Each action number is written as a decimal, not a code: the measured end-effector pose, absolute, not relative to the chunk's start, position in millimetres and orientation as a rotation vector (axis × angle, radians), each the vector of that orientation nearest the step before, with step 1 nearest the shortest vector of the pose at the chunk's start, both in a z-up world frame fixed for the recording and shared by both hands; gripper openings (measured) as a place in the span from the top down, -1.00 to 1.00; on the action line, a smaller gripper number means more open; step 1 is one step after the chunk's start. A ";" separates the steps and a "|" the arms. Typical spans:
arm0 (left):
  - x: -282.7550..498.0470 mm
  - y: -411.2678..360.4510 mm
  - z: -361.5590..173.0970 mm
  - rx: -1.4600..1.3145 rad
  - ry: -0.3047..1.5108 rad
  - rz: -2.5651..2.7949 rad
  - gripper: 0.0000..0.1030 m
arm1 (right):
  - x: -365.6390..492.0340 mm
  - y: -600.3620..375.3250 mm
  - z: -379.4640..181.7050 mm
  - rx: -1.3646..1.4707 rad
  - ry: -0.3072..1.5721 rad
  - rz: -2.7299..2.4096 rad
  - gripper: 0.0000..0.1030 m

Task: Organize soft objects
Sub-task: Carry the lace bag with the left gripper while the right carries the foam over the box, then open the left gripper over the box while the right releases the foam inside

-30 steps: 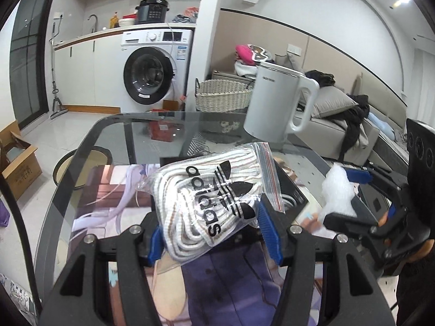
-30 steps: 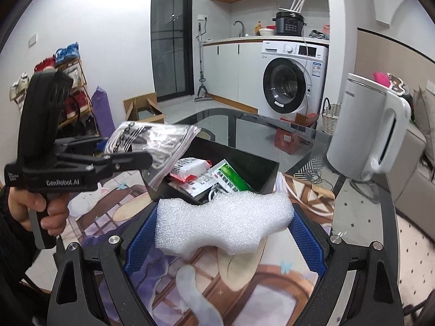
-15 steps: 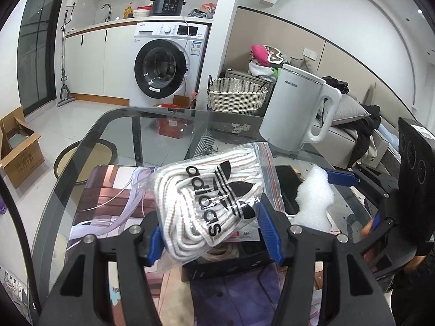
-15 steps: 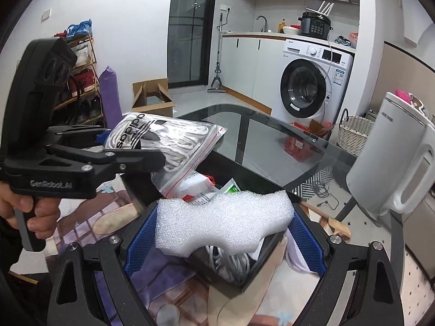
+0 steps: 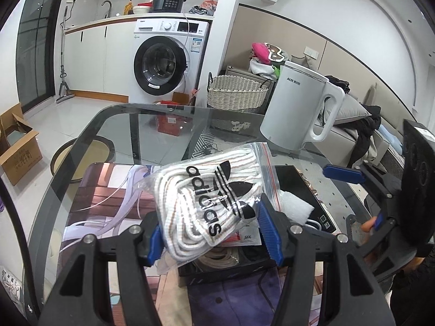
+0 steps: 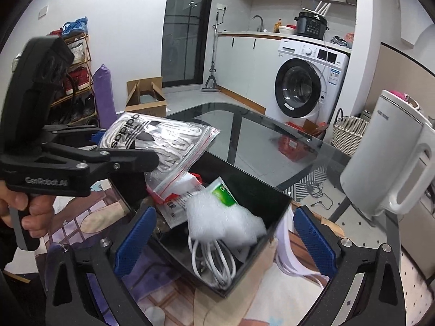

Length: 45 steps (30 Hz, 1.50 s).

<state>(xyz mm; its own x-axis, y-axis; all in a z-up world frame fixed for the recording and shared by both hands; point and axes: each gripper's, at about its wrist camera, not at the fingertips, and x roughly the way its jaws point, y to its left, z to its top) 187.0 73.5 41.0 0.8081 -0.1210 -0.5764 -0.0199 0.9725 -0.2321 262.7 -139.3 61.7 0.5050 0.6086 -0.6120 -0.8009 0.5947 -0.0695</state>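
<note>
My left gripper (image 5: 210,233) is shut on a clear zip bag of white adidas laces (image 5: 209,203) and holds it above the black box (image 5: 301,190). The bag also shows in the right wrist view (image 6: 160,141), over the box's left side. My right gripper (image 6: 223,236) is open above the box (image 6: 261,190). A white foam piece (image 6: 223,222) lies loose in the box on a white cable (image 6: 214,260) and packets; it also shows in the left wrist view (image 5: 296,209).
A white electric kettle (image 5: 299,111) stands on the glass table (image 5: 152,125) beyond the box. A printed mat (image 5: 108,198) lies under the box. A wicker basket (image 5: 236,92) and washing machine (image 5: 165,59) stand behind.
My right gripper opened and the foam piece dropped into the black box. My left gripper moved over the box, still holding the lace bag.
</note>
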 end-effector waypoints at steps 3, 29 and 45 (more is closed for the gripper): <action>190.4 72.4 39.7 -0.238 0.630 -0.055 -0.15 | 259.7 -154.4 67.3 -0.324 0.558 0.873 -0.99; 184.7 40.7 38.5 -0.138 0.657 -0.073 -1.00 | 246.1 -184.1 76.0 -0.264 0.564 0.756 -0.99; 150.5 61.6 41.8 -0.105 0.600 -0.004 -1.00 | 212.8 -191.4 65.6 -0.196 0.579 0.748 -0.99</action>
